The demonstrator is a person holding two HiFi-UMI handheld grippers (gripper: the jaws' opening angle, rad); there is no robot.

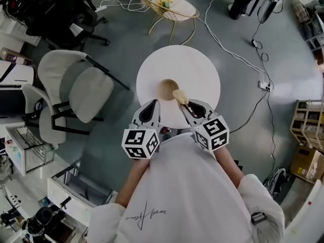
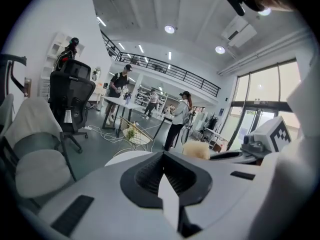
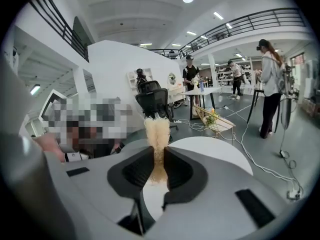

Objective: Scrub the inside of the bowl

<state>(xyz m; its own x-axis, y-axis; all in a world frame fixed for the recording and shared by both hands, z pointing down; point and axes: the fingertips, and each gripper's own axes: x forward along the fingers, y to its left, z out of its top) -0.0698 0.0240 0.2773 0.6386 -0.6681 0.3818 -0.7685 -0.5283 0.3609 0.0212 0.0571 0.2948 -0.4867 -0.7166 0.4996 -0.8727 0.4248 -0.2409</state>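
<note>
Leftward, chairs (image 1: 91,92) stand near table (image 1: 202,70); brush (image 1: 179,96) reaches bowl (image 1: 166,88).

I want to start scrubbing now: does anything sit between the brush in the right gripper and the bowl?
Nothing visible does. The right gripper holds the brush with its head at the wooden bowl's near right rim, over the round table.

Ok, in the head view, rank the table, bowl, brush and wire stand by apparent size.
Largest to smallest:
1. table
2. wire stand, though it stands farther off, so it looks smaller than it is
3. bowl
4. brush
</note>
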